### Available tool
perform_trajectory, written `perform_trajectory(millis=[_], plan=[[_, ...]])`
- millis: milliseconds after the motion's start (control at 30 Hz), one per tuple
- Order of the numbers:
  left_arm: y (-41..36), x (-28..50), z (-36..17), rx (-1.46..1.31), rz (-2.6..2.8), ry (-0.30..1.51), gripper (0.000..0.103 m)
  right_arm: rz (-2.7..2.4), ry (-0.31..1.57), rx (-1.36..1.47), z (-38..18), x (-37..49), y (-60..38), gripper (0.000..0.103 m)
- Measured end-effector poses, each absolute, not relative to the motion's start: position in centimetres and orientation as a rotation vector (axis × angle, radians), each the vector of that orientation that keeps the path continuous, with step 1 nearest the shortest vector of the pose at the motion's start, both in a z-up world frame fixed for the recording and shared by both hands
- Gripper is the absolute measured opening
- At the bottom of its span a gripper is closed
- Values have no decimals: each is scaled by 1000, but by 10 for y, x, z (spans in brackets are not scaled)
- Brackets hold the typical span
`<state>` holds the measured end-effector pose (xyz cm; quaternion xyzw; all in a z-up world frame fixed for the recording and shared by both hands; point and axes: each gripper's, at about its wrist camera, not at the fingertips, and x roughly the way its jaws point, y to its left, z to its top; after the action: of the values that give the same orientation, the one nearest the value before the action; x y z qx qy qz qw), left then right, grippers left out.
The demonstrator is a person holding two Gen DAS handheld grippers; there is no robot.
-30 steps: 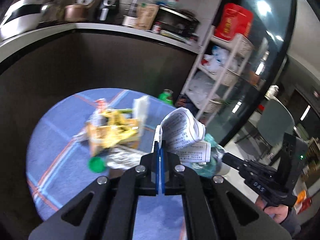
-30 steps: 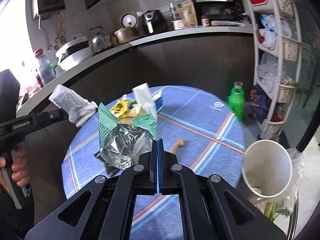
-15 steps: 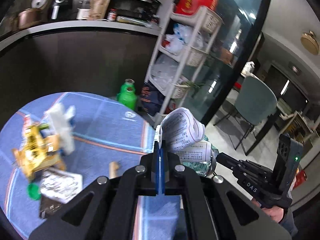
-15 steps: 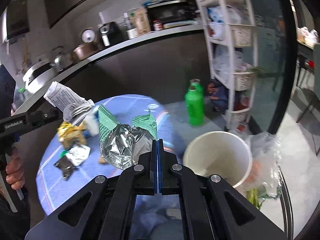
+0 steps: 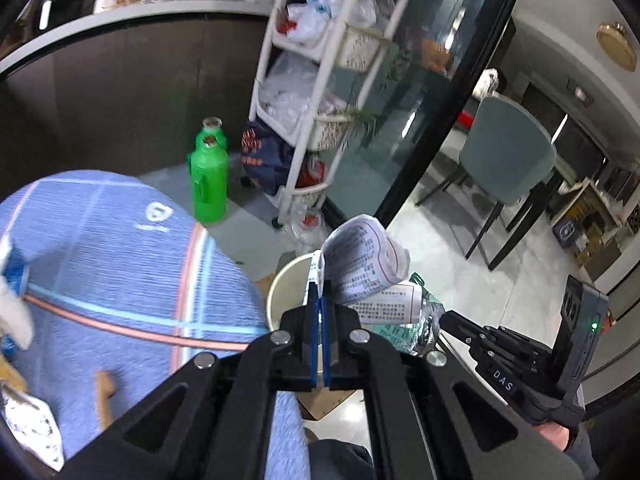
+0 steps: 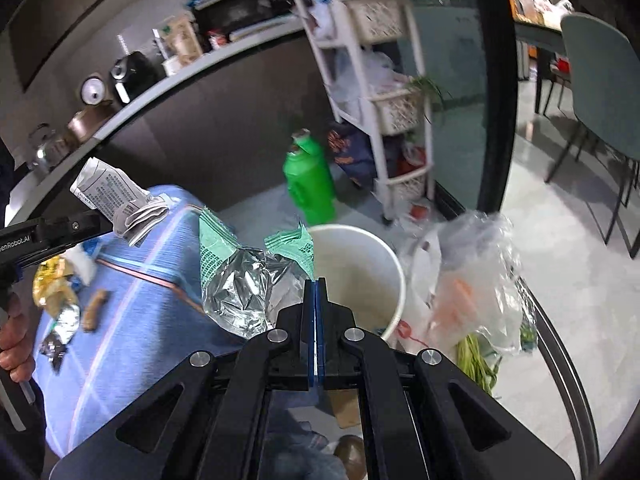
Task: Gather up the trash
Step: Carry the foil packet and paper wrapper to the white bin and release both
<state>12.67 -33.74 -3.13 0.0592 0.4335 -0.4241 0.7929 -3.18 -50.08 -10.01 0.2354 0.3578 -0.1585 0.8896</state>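
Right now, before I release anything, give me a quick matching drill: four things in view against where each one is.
Things:
1. printed paper wad
2. green foil bag
3. green bottle
4. brown stick

Places:
A. lying on the blue tablecloth
B. standing on the floor by the white rack
C. pinched in the left gripper
D. pinched in the right gripper, beside the white bin

Pairs: 1-C, 2-D, 3-B, 4-A
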Motion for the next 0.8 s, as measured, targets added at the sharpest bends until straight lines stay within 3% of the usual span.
perform_trajectory(millis=[333, 367, 400, 433, 467, 600, 667, 700, 800], plan=[[-400, 150, -90, 231, -907, 1032, 7, -339, 814, 490, -153, -3, -526, 3], [-402, 151, -93, 237, -902, 1034, 12, -339, 815, 476, -156, -2, -526, 8], [-405, 154, -96, 247, -885, 1039, 38, -335, 819, 464, -157, -1, -524, 14], [-405, 155, -97, 244, -869, 1031, 66, -336, 817, 443, -158, -1, -522, 30], [-403, 156, -96, 232, -850, 1010, 74, -340, 811, 425, -157, -3, -521, 37], [-396, 157, -90, 185, -836, 988, 85, -331, 785, 354, -150, -8, -512, 66], [-391, 154, -84, 171, -820, 966, 94, -323, 762, 319, -146, -12, -506, 89], [-388, 153, -81, 167, -810, 949, 100, -324, 758, 304, -144, -13, -503, 93], [-384, 149, -74, 164, -790, 926, 99, -312, 768, 280, -138, -13, -493, 94]])
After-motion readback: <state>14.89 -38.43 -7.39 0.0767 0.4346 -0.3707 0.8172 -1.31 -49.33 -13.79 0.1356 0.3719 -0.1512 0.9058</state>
